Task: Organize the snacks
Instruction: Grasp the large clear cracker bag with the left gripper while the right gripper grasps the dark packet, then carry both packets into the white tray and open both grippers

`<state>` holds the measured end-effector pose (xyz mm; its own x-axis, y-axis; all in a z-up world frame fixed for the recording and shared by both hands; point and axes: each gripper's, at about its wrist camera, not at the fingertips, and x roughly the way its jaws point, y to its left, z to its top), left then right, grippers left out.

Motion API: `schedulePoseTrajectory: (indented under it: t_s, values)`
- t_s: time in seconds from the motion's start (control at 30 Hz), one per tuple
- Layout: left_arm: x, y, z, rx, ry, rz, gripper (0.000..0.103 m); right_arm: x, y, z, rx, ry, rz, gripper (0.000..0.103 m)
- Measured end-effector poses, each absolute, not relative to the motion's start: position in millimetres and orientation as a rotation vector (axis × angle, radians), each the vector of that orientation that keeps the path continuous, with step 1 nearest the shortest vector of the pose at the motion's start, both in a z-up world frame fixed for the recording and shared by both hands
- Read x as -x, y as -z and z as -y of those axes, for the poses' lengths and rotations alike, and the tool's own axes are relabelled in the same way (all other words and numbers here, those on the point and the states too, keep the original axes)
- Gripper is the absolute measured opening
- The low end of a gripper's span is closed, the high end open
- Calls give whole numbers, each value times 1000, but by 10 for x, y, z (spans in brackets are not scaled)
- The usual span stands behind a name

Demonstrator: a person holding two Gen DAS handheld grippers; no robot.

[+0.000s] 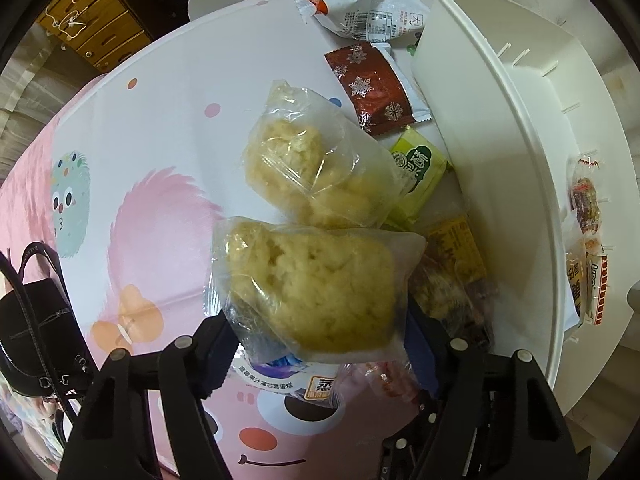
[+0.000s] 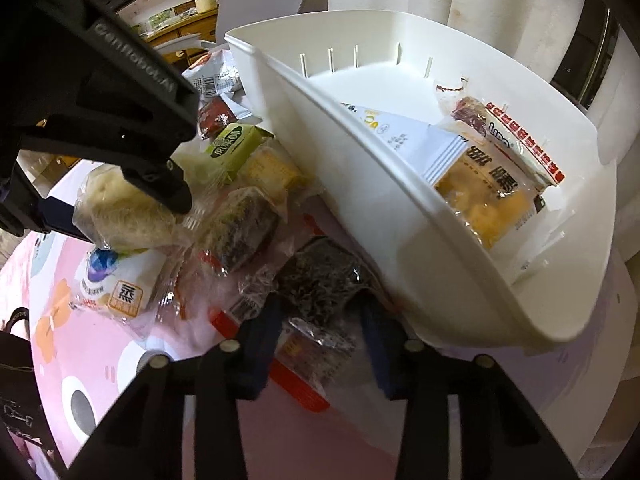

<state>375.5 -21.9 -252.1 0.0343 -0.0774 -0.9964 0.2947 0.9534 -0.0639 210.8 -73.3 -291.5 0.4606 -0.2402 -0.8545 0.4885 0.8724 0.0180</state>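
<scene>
A: Left gripper (image 1: 316,328), report.

B: It points straight down over the table (image 1: 160,128). Its jaws are partly apart, one on each side of a clear bag of yellow cake (image 1: 316,284); both fingers touch the bag's edges, so it looks clamped. A second bag of cake (image 1: 316,168) lies at twelve o'clock from it, touching.

A: Right gripper (image 2: 320,320)?

B: It is tilted steeply downward. Its jaws are narrowly apart, closed on a dark snack in clear wrap (image 2: 320,276).

A: And the container?

B: The white bin (image 2: 380,208) stands at two o'clock from that snack, with several packets (image 2: 488,192) inside. A green packet (image 2: 236,144) and a brown snowflake packet (image 1: 372,88) lie just beside its wall.
</scene>
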Motion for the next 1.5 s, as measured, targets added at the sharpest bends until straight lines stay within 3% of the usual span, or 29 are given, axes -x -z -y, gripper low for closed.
schedulePoseTrajectory:
  t_s: [0.17, 0.5, 1.1, 1.5]
  values:
    - [-3721, 2478, 145, -165, 296, -1493, 70, -2091, 2898, 734, -272, 414, -1002, 19]
    - [-3545, 2284, -139, -120, 304, -1448, 69, -1919, 2846, 576, -236, 313, -987, 6]
    - [-3006, 1926, -625, -64, 316, -1380, 69, -1444, 2693, 431, -186, 294, -980, 4]
    - [-2491, 1613, -877, -6, 352, -1314, 69, -1079, 2208, 325, -141, 252, -851, 4]
